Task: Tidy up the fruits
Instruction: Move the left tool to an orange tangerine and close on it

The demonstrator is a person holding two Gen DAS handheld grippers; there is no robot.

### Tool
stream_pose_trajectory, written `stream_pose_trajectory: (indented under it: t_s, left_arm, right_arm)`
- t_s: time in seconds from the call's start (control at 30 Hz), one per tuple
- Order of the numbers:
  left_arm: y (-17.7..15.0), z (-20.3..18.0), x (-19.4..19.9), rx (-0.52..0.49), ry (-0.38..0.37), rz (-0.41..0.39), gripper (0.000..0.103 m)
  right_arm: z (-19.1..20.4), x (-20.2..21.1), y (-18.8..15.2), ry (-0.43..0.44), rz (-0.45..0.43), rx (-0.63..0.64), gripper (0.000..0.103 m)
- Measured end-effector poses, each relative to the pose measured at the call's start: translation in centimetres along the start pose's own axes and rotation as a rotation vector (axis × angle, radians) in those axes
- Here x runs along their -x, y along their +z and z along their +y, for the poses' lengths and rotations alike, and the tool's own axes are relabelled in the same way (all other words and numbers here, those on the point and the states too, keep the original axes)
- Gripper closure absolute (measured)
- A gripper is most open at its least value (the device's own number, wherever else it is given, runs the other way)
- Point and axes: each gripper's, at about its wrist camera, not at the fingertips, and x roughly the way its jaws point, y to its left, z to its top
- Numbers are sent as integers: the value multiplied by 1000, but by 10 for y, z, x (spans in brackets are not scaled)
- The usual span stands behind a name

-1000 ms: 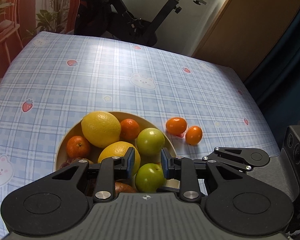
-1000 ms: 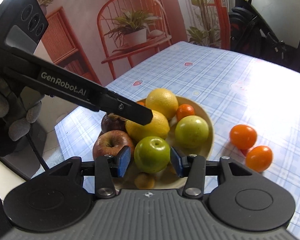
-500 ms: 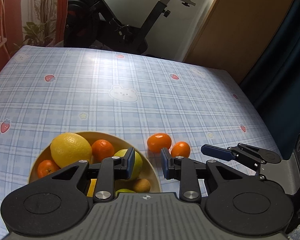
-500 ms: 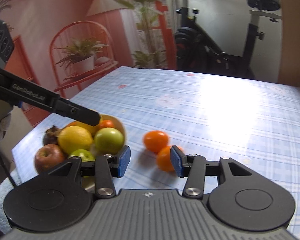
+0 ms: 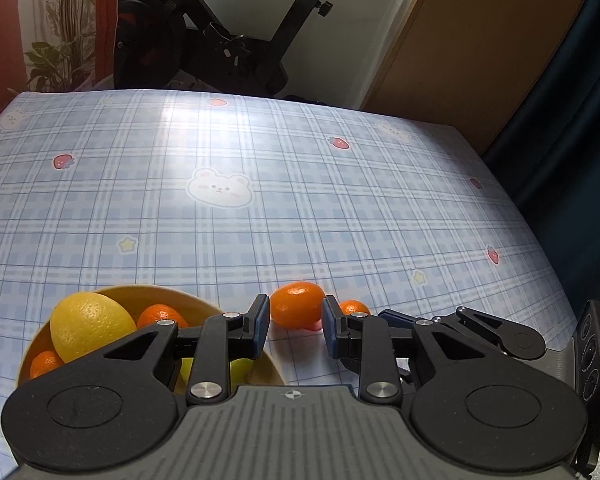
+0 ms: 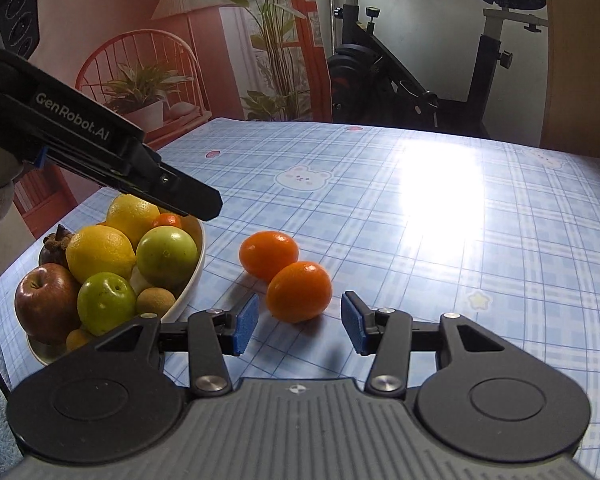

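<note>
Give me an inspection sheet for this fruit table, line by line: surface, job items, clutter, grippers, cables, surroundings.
Surface: table under a blue plaid cloth with bear and strawberry prints; bright glare patch.
Job's things: bowl near the table's edge heaped with lemons, green apples, a red apple and small fruit; two mandarins on the cloth beside it, nearer mandarin and farther mandarin.
Clutter: nothing seen.
Grippers: right gripper open, jaws facing the nearer mandarin, not touching; left gripper open, holding nothing.
Cables: nothing seen.
Surroundings: exercise bike, potted plants, red chair.
</note>
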Motion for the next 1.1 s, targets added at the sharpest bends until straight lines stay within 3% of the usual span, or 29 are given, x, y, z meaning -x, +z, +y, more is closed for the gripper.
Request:
stream_pose_trajectory:
  t_s: [0.2,0.43,0.53,0.73,0.87,1.1]
  left_arm:
    - [1,-1,-7,2,17,13,73]
    - [0,-4,-9,2,36,23,73]
    - [3,-4,-9,4,42,25,73]
    - [3,-5,-11,-1,50,27,72]
    - [3,-6,-12,0,61,24,58]
    - [3,-4,-19,23,74,26,56]
  right_arm:
    - [5,-8,-1,12,-32,94,50]
    - [-1,-15,-4,59,-31,66,52]
    - [-4,-17,-4,61,-20,55,60]
    - [-6,-13,-6,66,-37,38,60]
    - [-10,-8,-7,61,-67,14,60]
    - [-20,-2,-6,11,-104,-58,60]
